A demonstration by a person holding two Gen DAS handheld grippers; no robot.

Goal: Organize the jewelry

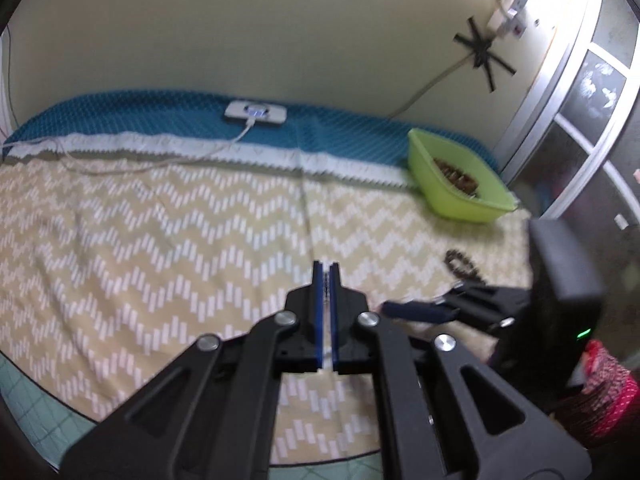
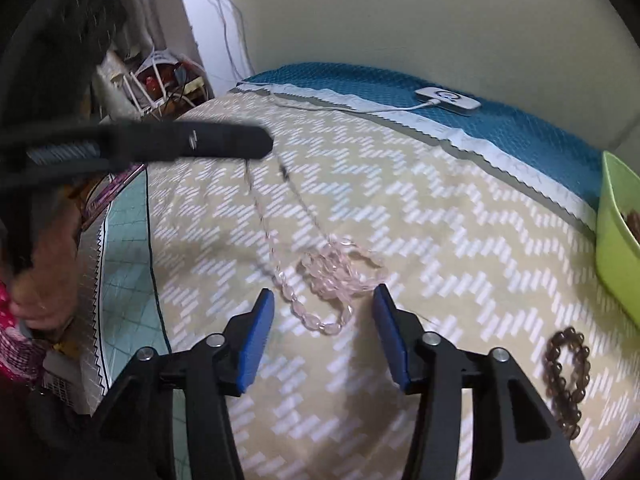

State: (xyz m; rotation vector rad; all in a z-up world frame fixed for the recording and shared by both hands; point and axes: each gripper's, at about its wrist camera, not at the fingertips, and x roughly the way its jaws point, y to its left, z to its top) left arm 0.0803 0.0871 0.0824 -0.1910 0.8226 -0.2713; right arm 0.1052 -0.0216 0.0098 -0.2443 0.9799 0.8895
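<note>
Partly done, by the look of it: lime-green plastic basin (image 2: 616, 240) off to the far right of the right gripper (image 2: 324, 306) already holding some dark beaded pieces. Still out on the zigzag-patterned beige cloth (image 2: 440, 216): pale pink bead necklace (image 2: 332, 276), heaped just ahead of the right gripper's parted, empty blue pads, one strand rising to the left gripper (image 2: 256, 148), clenched, apparently on that strand. Smaller brown bead bracelet (image 2: 568, 376) lying close to the right, untouched.
</note>
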